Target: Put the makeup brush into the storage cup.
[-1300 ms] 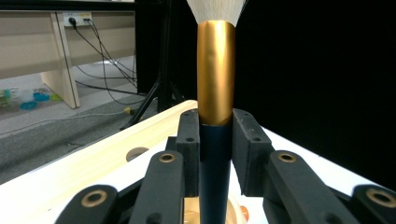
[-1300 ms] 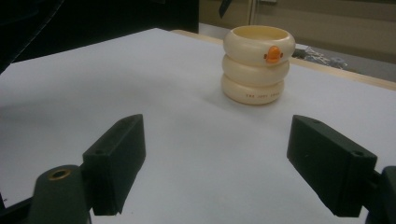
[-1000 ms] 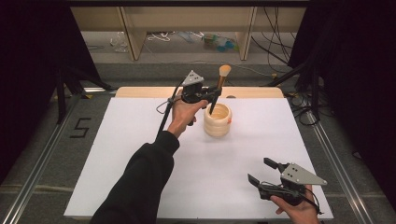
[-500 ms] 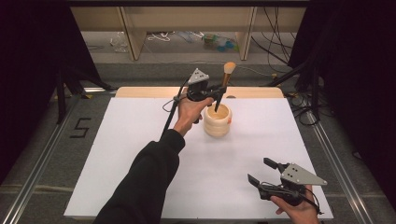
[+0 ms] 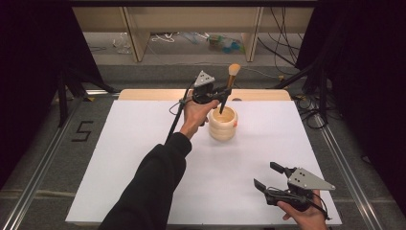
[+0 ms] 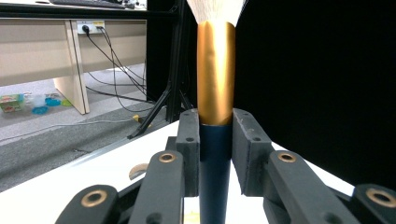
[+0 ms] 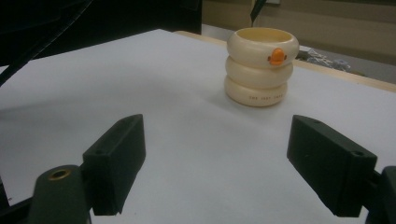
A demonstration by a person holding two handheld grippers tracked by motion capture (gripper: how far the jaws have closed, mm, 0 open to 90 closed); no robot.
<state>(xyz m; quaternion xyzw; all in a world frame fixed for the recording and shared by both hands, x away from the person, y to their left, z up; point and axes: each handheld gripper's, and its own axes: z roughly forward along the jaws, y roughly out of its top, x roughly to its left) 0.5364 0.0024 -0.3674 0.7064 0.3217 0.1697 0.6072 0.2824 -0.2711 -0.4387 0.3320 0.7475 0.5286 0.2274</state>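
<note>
The left gripper (image 6: 215, 140) clamps its fingers (image 6: 189, 140) on an upright brush (image 6: 215, 74) handle.

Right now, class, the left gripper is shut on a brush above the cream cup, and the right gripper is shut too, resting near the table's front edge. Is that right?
One thing is wrong: the right gripper is open, its jaws wide apart in the right gripper view. The rest stands: the left gripper is shut on the brush above the cream cup.

Makeup brush (image 5: 229, 84) upright, handle tip inside cream ringed cup (image 5: 222, 123)
</note>
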